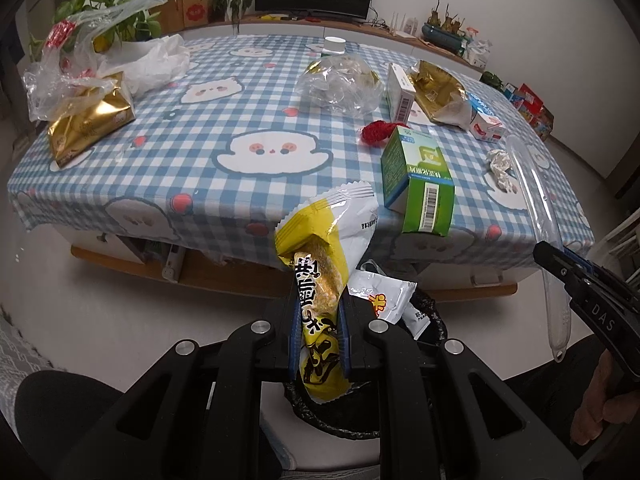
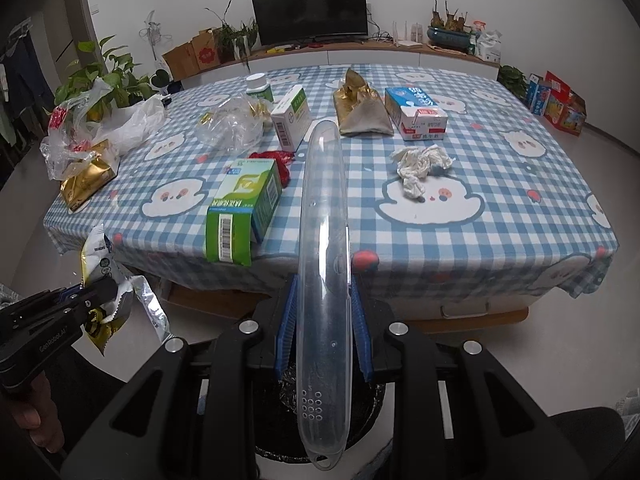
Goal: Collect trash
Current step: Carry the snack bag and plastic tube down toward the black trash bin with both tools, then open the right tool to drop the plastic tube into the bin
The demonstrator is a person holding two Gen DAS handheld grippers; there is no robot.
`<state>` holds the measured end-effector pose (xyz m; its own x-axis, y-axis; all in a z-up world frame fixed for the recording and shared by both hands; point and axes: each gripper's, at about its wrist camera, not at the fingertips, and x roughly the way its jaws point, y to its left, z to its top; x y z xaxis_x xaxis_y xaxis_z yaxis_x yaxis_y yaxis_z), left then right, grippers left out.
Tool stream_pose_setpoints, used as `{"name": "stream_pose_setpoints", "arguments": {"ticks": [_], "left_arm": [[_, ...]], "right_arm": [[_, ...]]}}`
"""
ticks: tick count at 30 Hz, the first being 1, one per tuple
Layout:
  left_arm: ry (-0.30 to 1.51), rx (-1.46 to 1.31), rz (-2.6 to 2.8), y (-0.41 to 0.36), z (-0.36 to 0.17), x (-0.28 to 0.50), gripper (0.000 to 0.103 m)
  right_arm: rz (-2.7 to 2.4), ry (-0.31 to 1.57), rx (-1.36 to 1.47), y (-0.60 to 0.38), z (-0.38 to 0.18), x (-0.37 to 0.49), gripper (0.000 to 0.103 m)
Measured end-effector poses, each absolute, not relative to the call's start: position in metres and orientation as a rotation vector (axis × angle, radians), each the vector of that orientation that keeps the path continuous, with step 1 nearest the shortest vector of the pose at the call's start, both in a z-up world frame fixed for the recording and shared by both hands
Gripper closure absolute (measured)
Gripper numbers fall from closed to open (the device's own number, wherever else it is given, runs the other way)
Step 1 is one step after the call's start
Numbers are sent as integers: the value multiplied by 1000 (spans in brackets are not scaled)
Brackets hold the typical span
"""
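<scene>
Our left gripper (image 1: 320,320) clamps a yellow snack wrapper (image 1: 324,248) and our right gripper (image 2: 322,320) pinches a clear plastic case (image 2: 326,240), both above the black-lined bin (image 2: 360,412) holding a white wrapper (image 1: 384,296), while boxes, bags and tissue remain on the table (image 2: 500,216).

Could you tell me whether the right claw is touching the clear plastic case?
Touching. The right wrist view shows the right claw with its blue pads pressed against both sides of the clear plastic case.

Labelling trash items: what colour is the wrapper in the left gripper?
Yellow and white with black lettering; the snack wrapper shows best in the left wrist view.
</scene>
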<state>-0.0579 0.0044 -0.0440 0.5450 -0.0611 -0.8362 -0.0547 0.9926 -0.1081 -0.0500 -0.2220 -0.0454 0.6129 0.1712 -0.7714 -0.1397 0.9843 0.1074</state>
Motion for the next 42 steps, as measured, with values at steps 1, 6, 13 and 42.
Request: {"name": "stream_pose_setpoints", "arguments": {"ticks": [1, 6, 13, 42], "left_arm": [[1002, -132, -3, 5, -48, -60, 90], [1003, -138, -8, 7, -60, -68, 90], [1008, -150, -6, 13, -76, -73, 90], [1113, -98, 13, 11, -139, -90, 90]], "right_arm": [[181, 897, 34, -221, -49, -52, 78], [193, 920, 25, -215, -67, -61, 78], [218, 947, 11, -208, -86, -67, 78], [283, 1161, -57, -183, -167, -89, 78]]}}
